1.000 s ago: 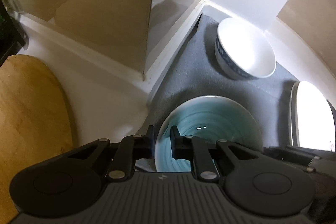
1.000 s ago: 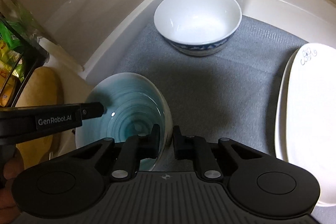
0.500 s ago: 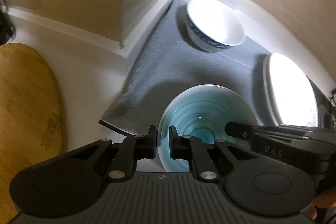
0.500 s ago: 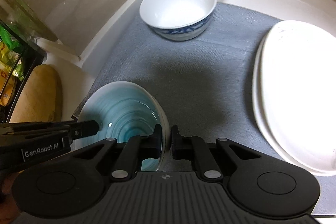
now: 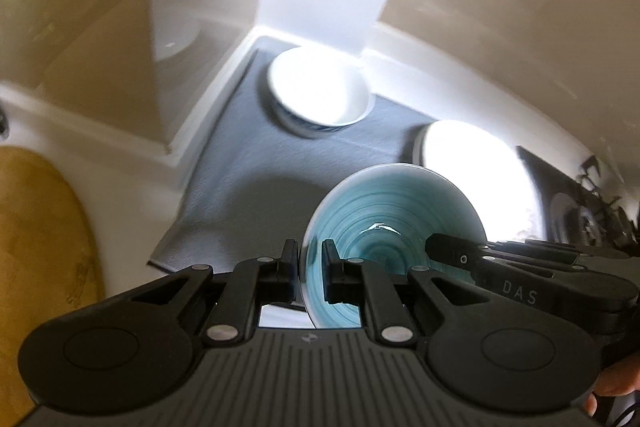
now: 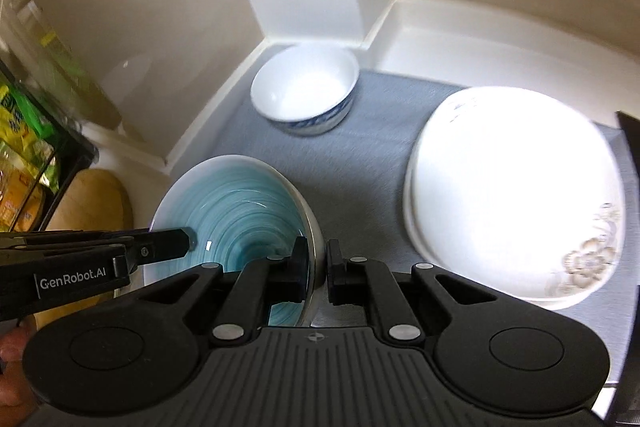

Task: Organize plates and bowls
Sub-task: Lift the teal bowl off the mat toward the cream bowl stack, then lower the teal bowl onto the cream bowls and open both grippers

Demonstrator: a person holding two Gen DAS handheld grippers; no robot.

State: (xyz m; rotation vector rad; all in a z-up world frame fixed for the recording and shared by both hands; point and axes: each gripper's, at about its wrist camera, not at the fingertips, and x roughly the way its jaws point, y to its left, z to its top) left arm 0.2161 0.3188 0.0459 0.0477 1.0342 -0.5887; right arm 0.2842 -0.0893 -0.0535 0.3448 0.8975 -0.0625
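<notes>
We clamp the teal bowl by opposite rims, left gripper and right gripper both pinched tight, keeping it level toward the white bowl at 12 o'clock.

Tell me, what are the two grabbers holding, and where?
Both hold the teal bowl by its rim: the left gripper pinches one side, the right gripper the opposite side.

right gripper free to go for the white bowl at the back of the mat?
Probably not yet. The right gripper is shut on the teal bowl's rim, as is the left gripper. The mat before the white bowl lies bare.
</notes>
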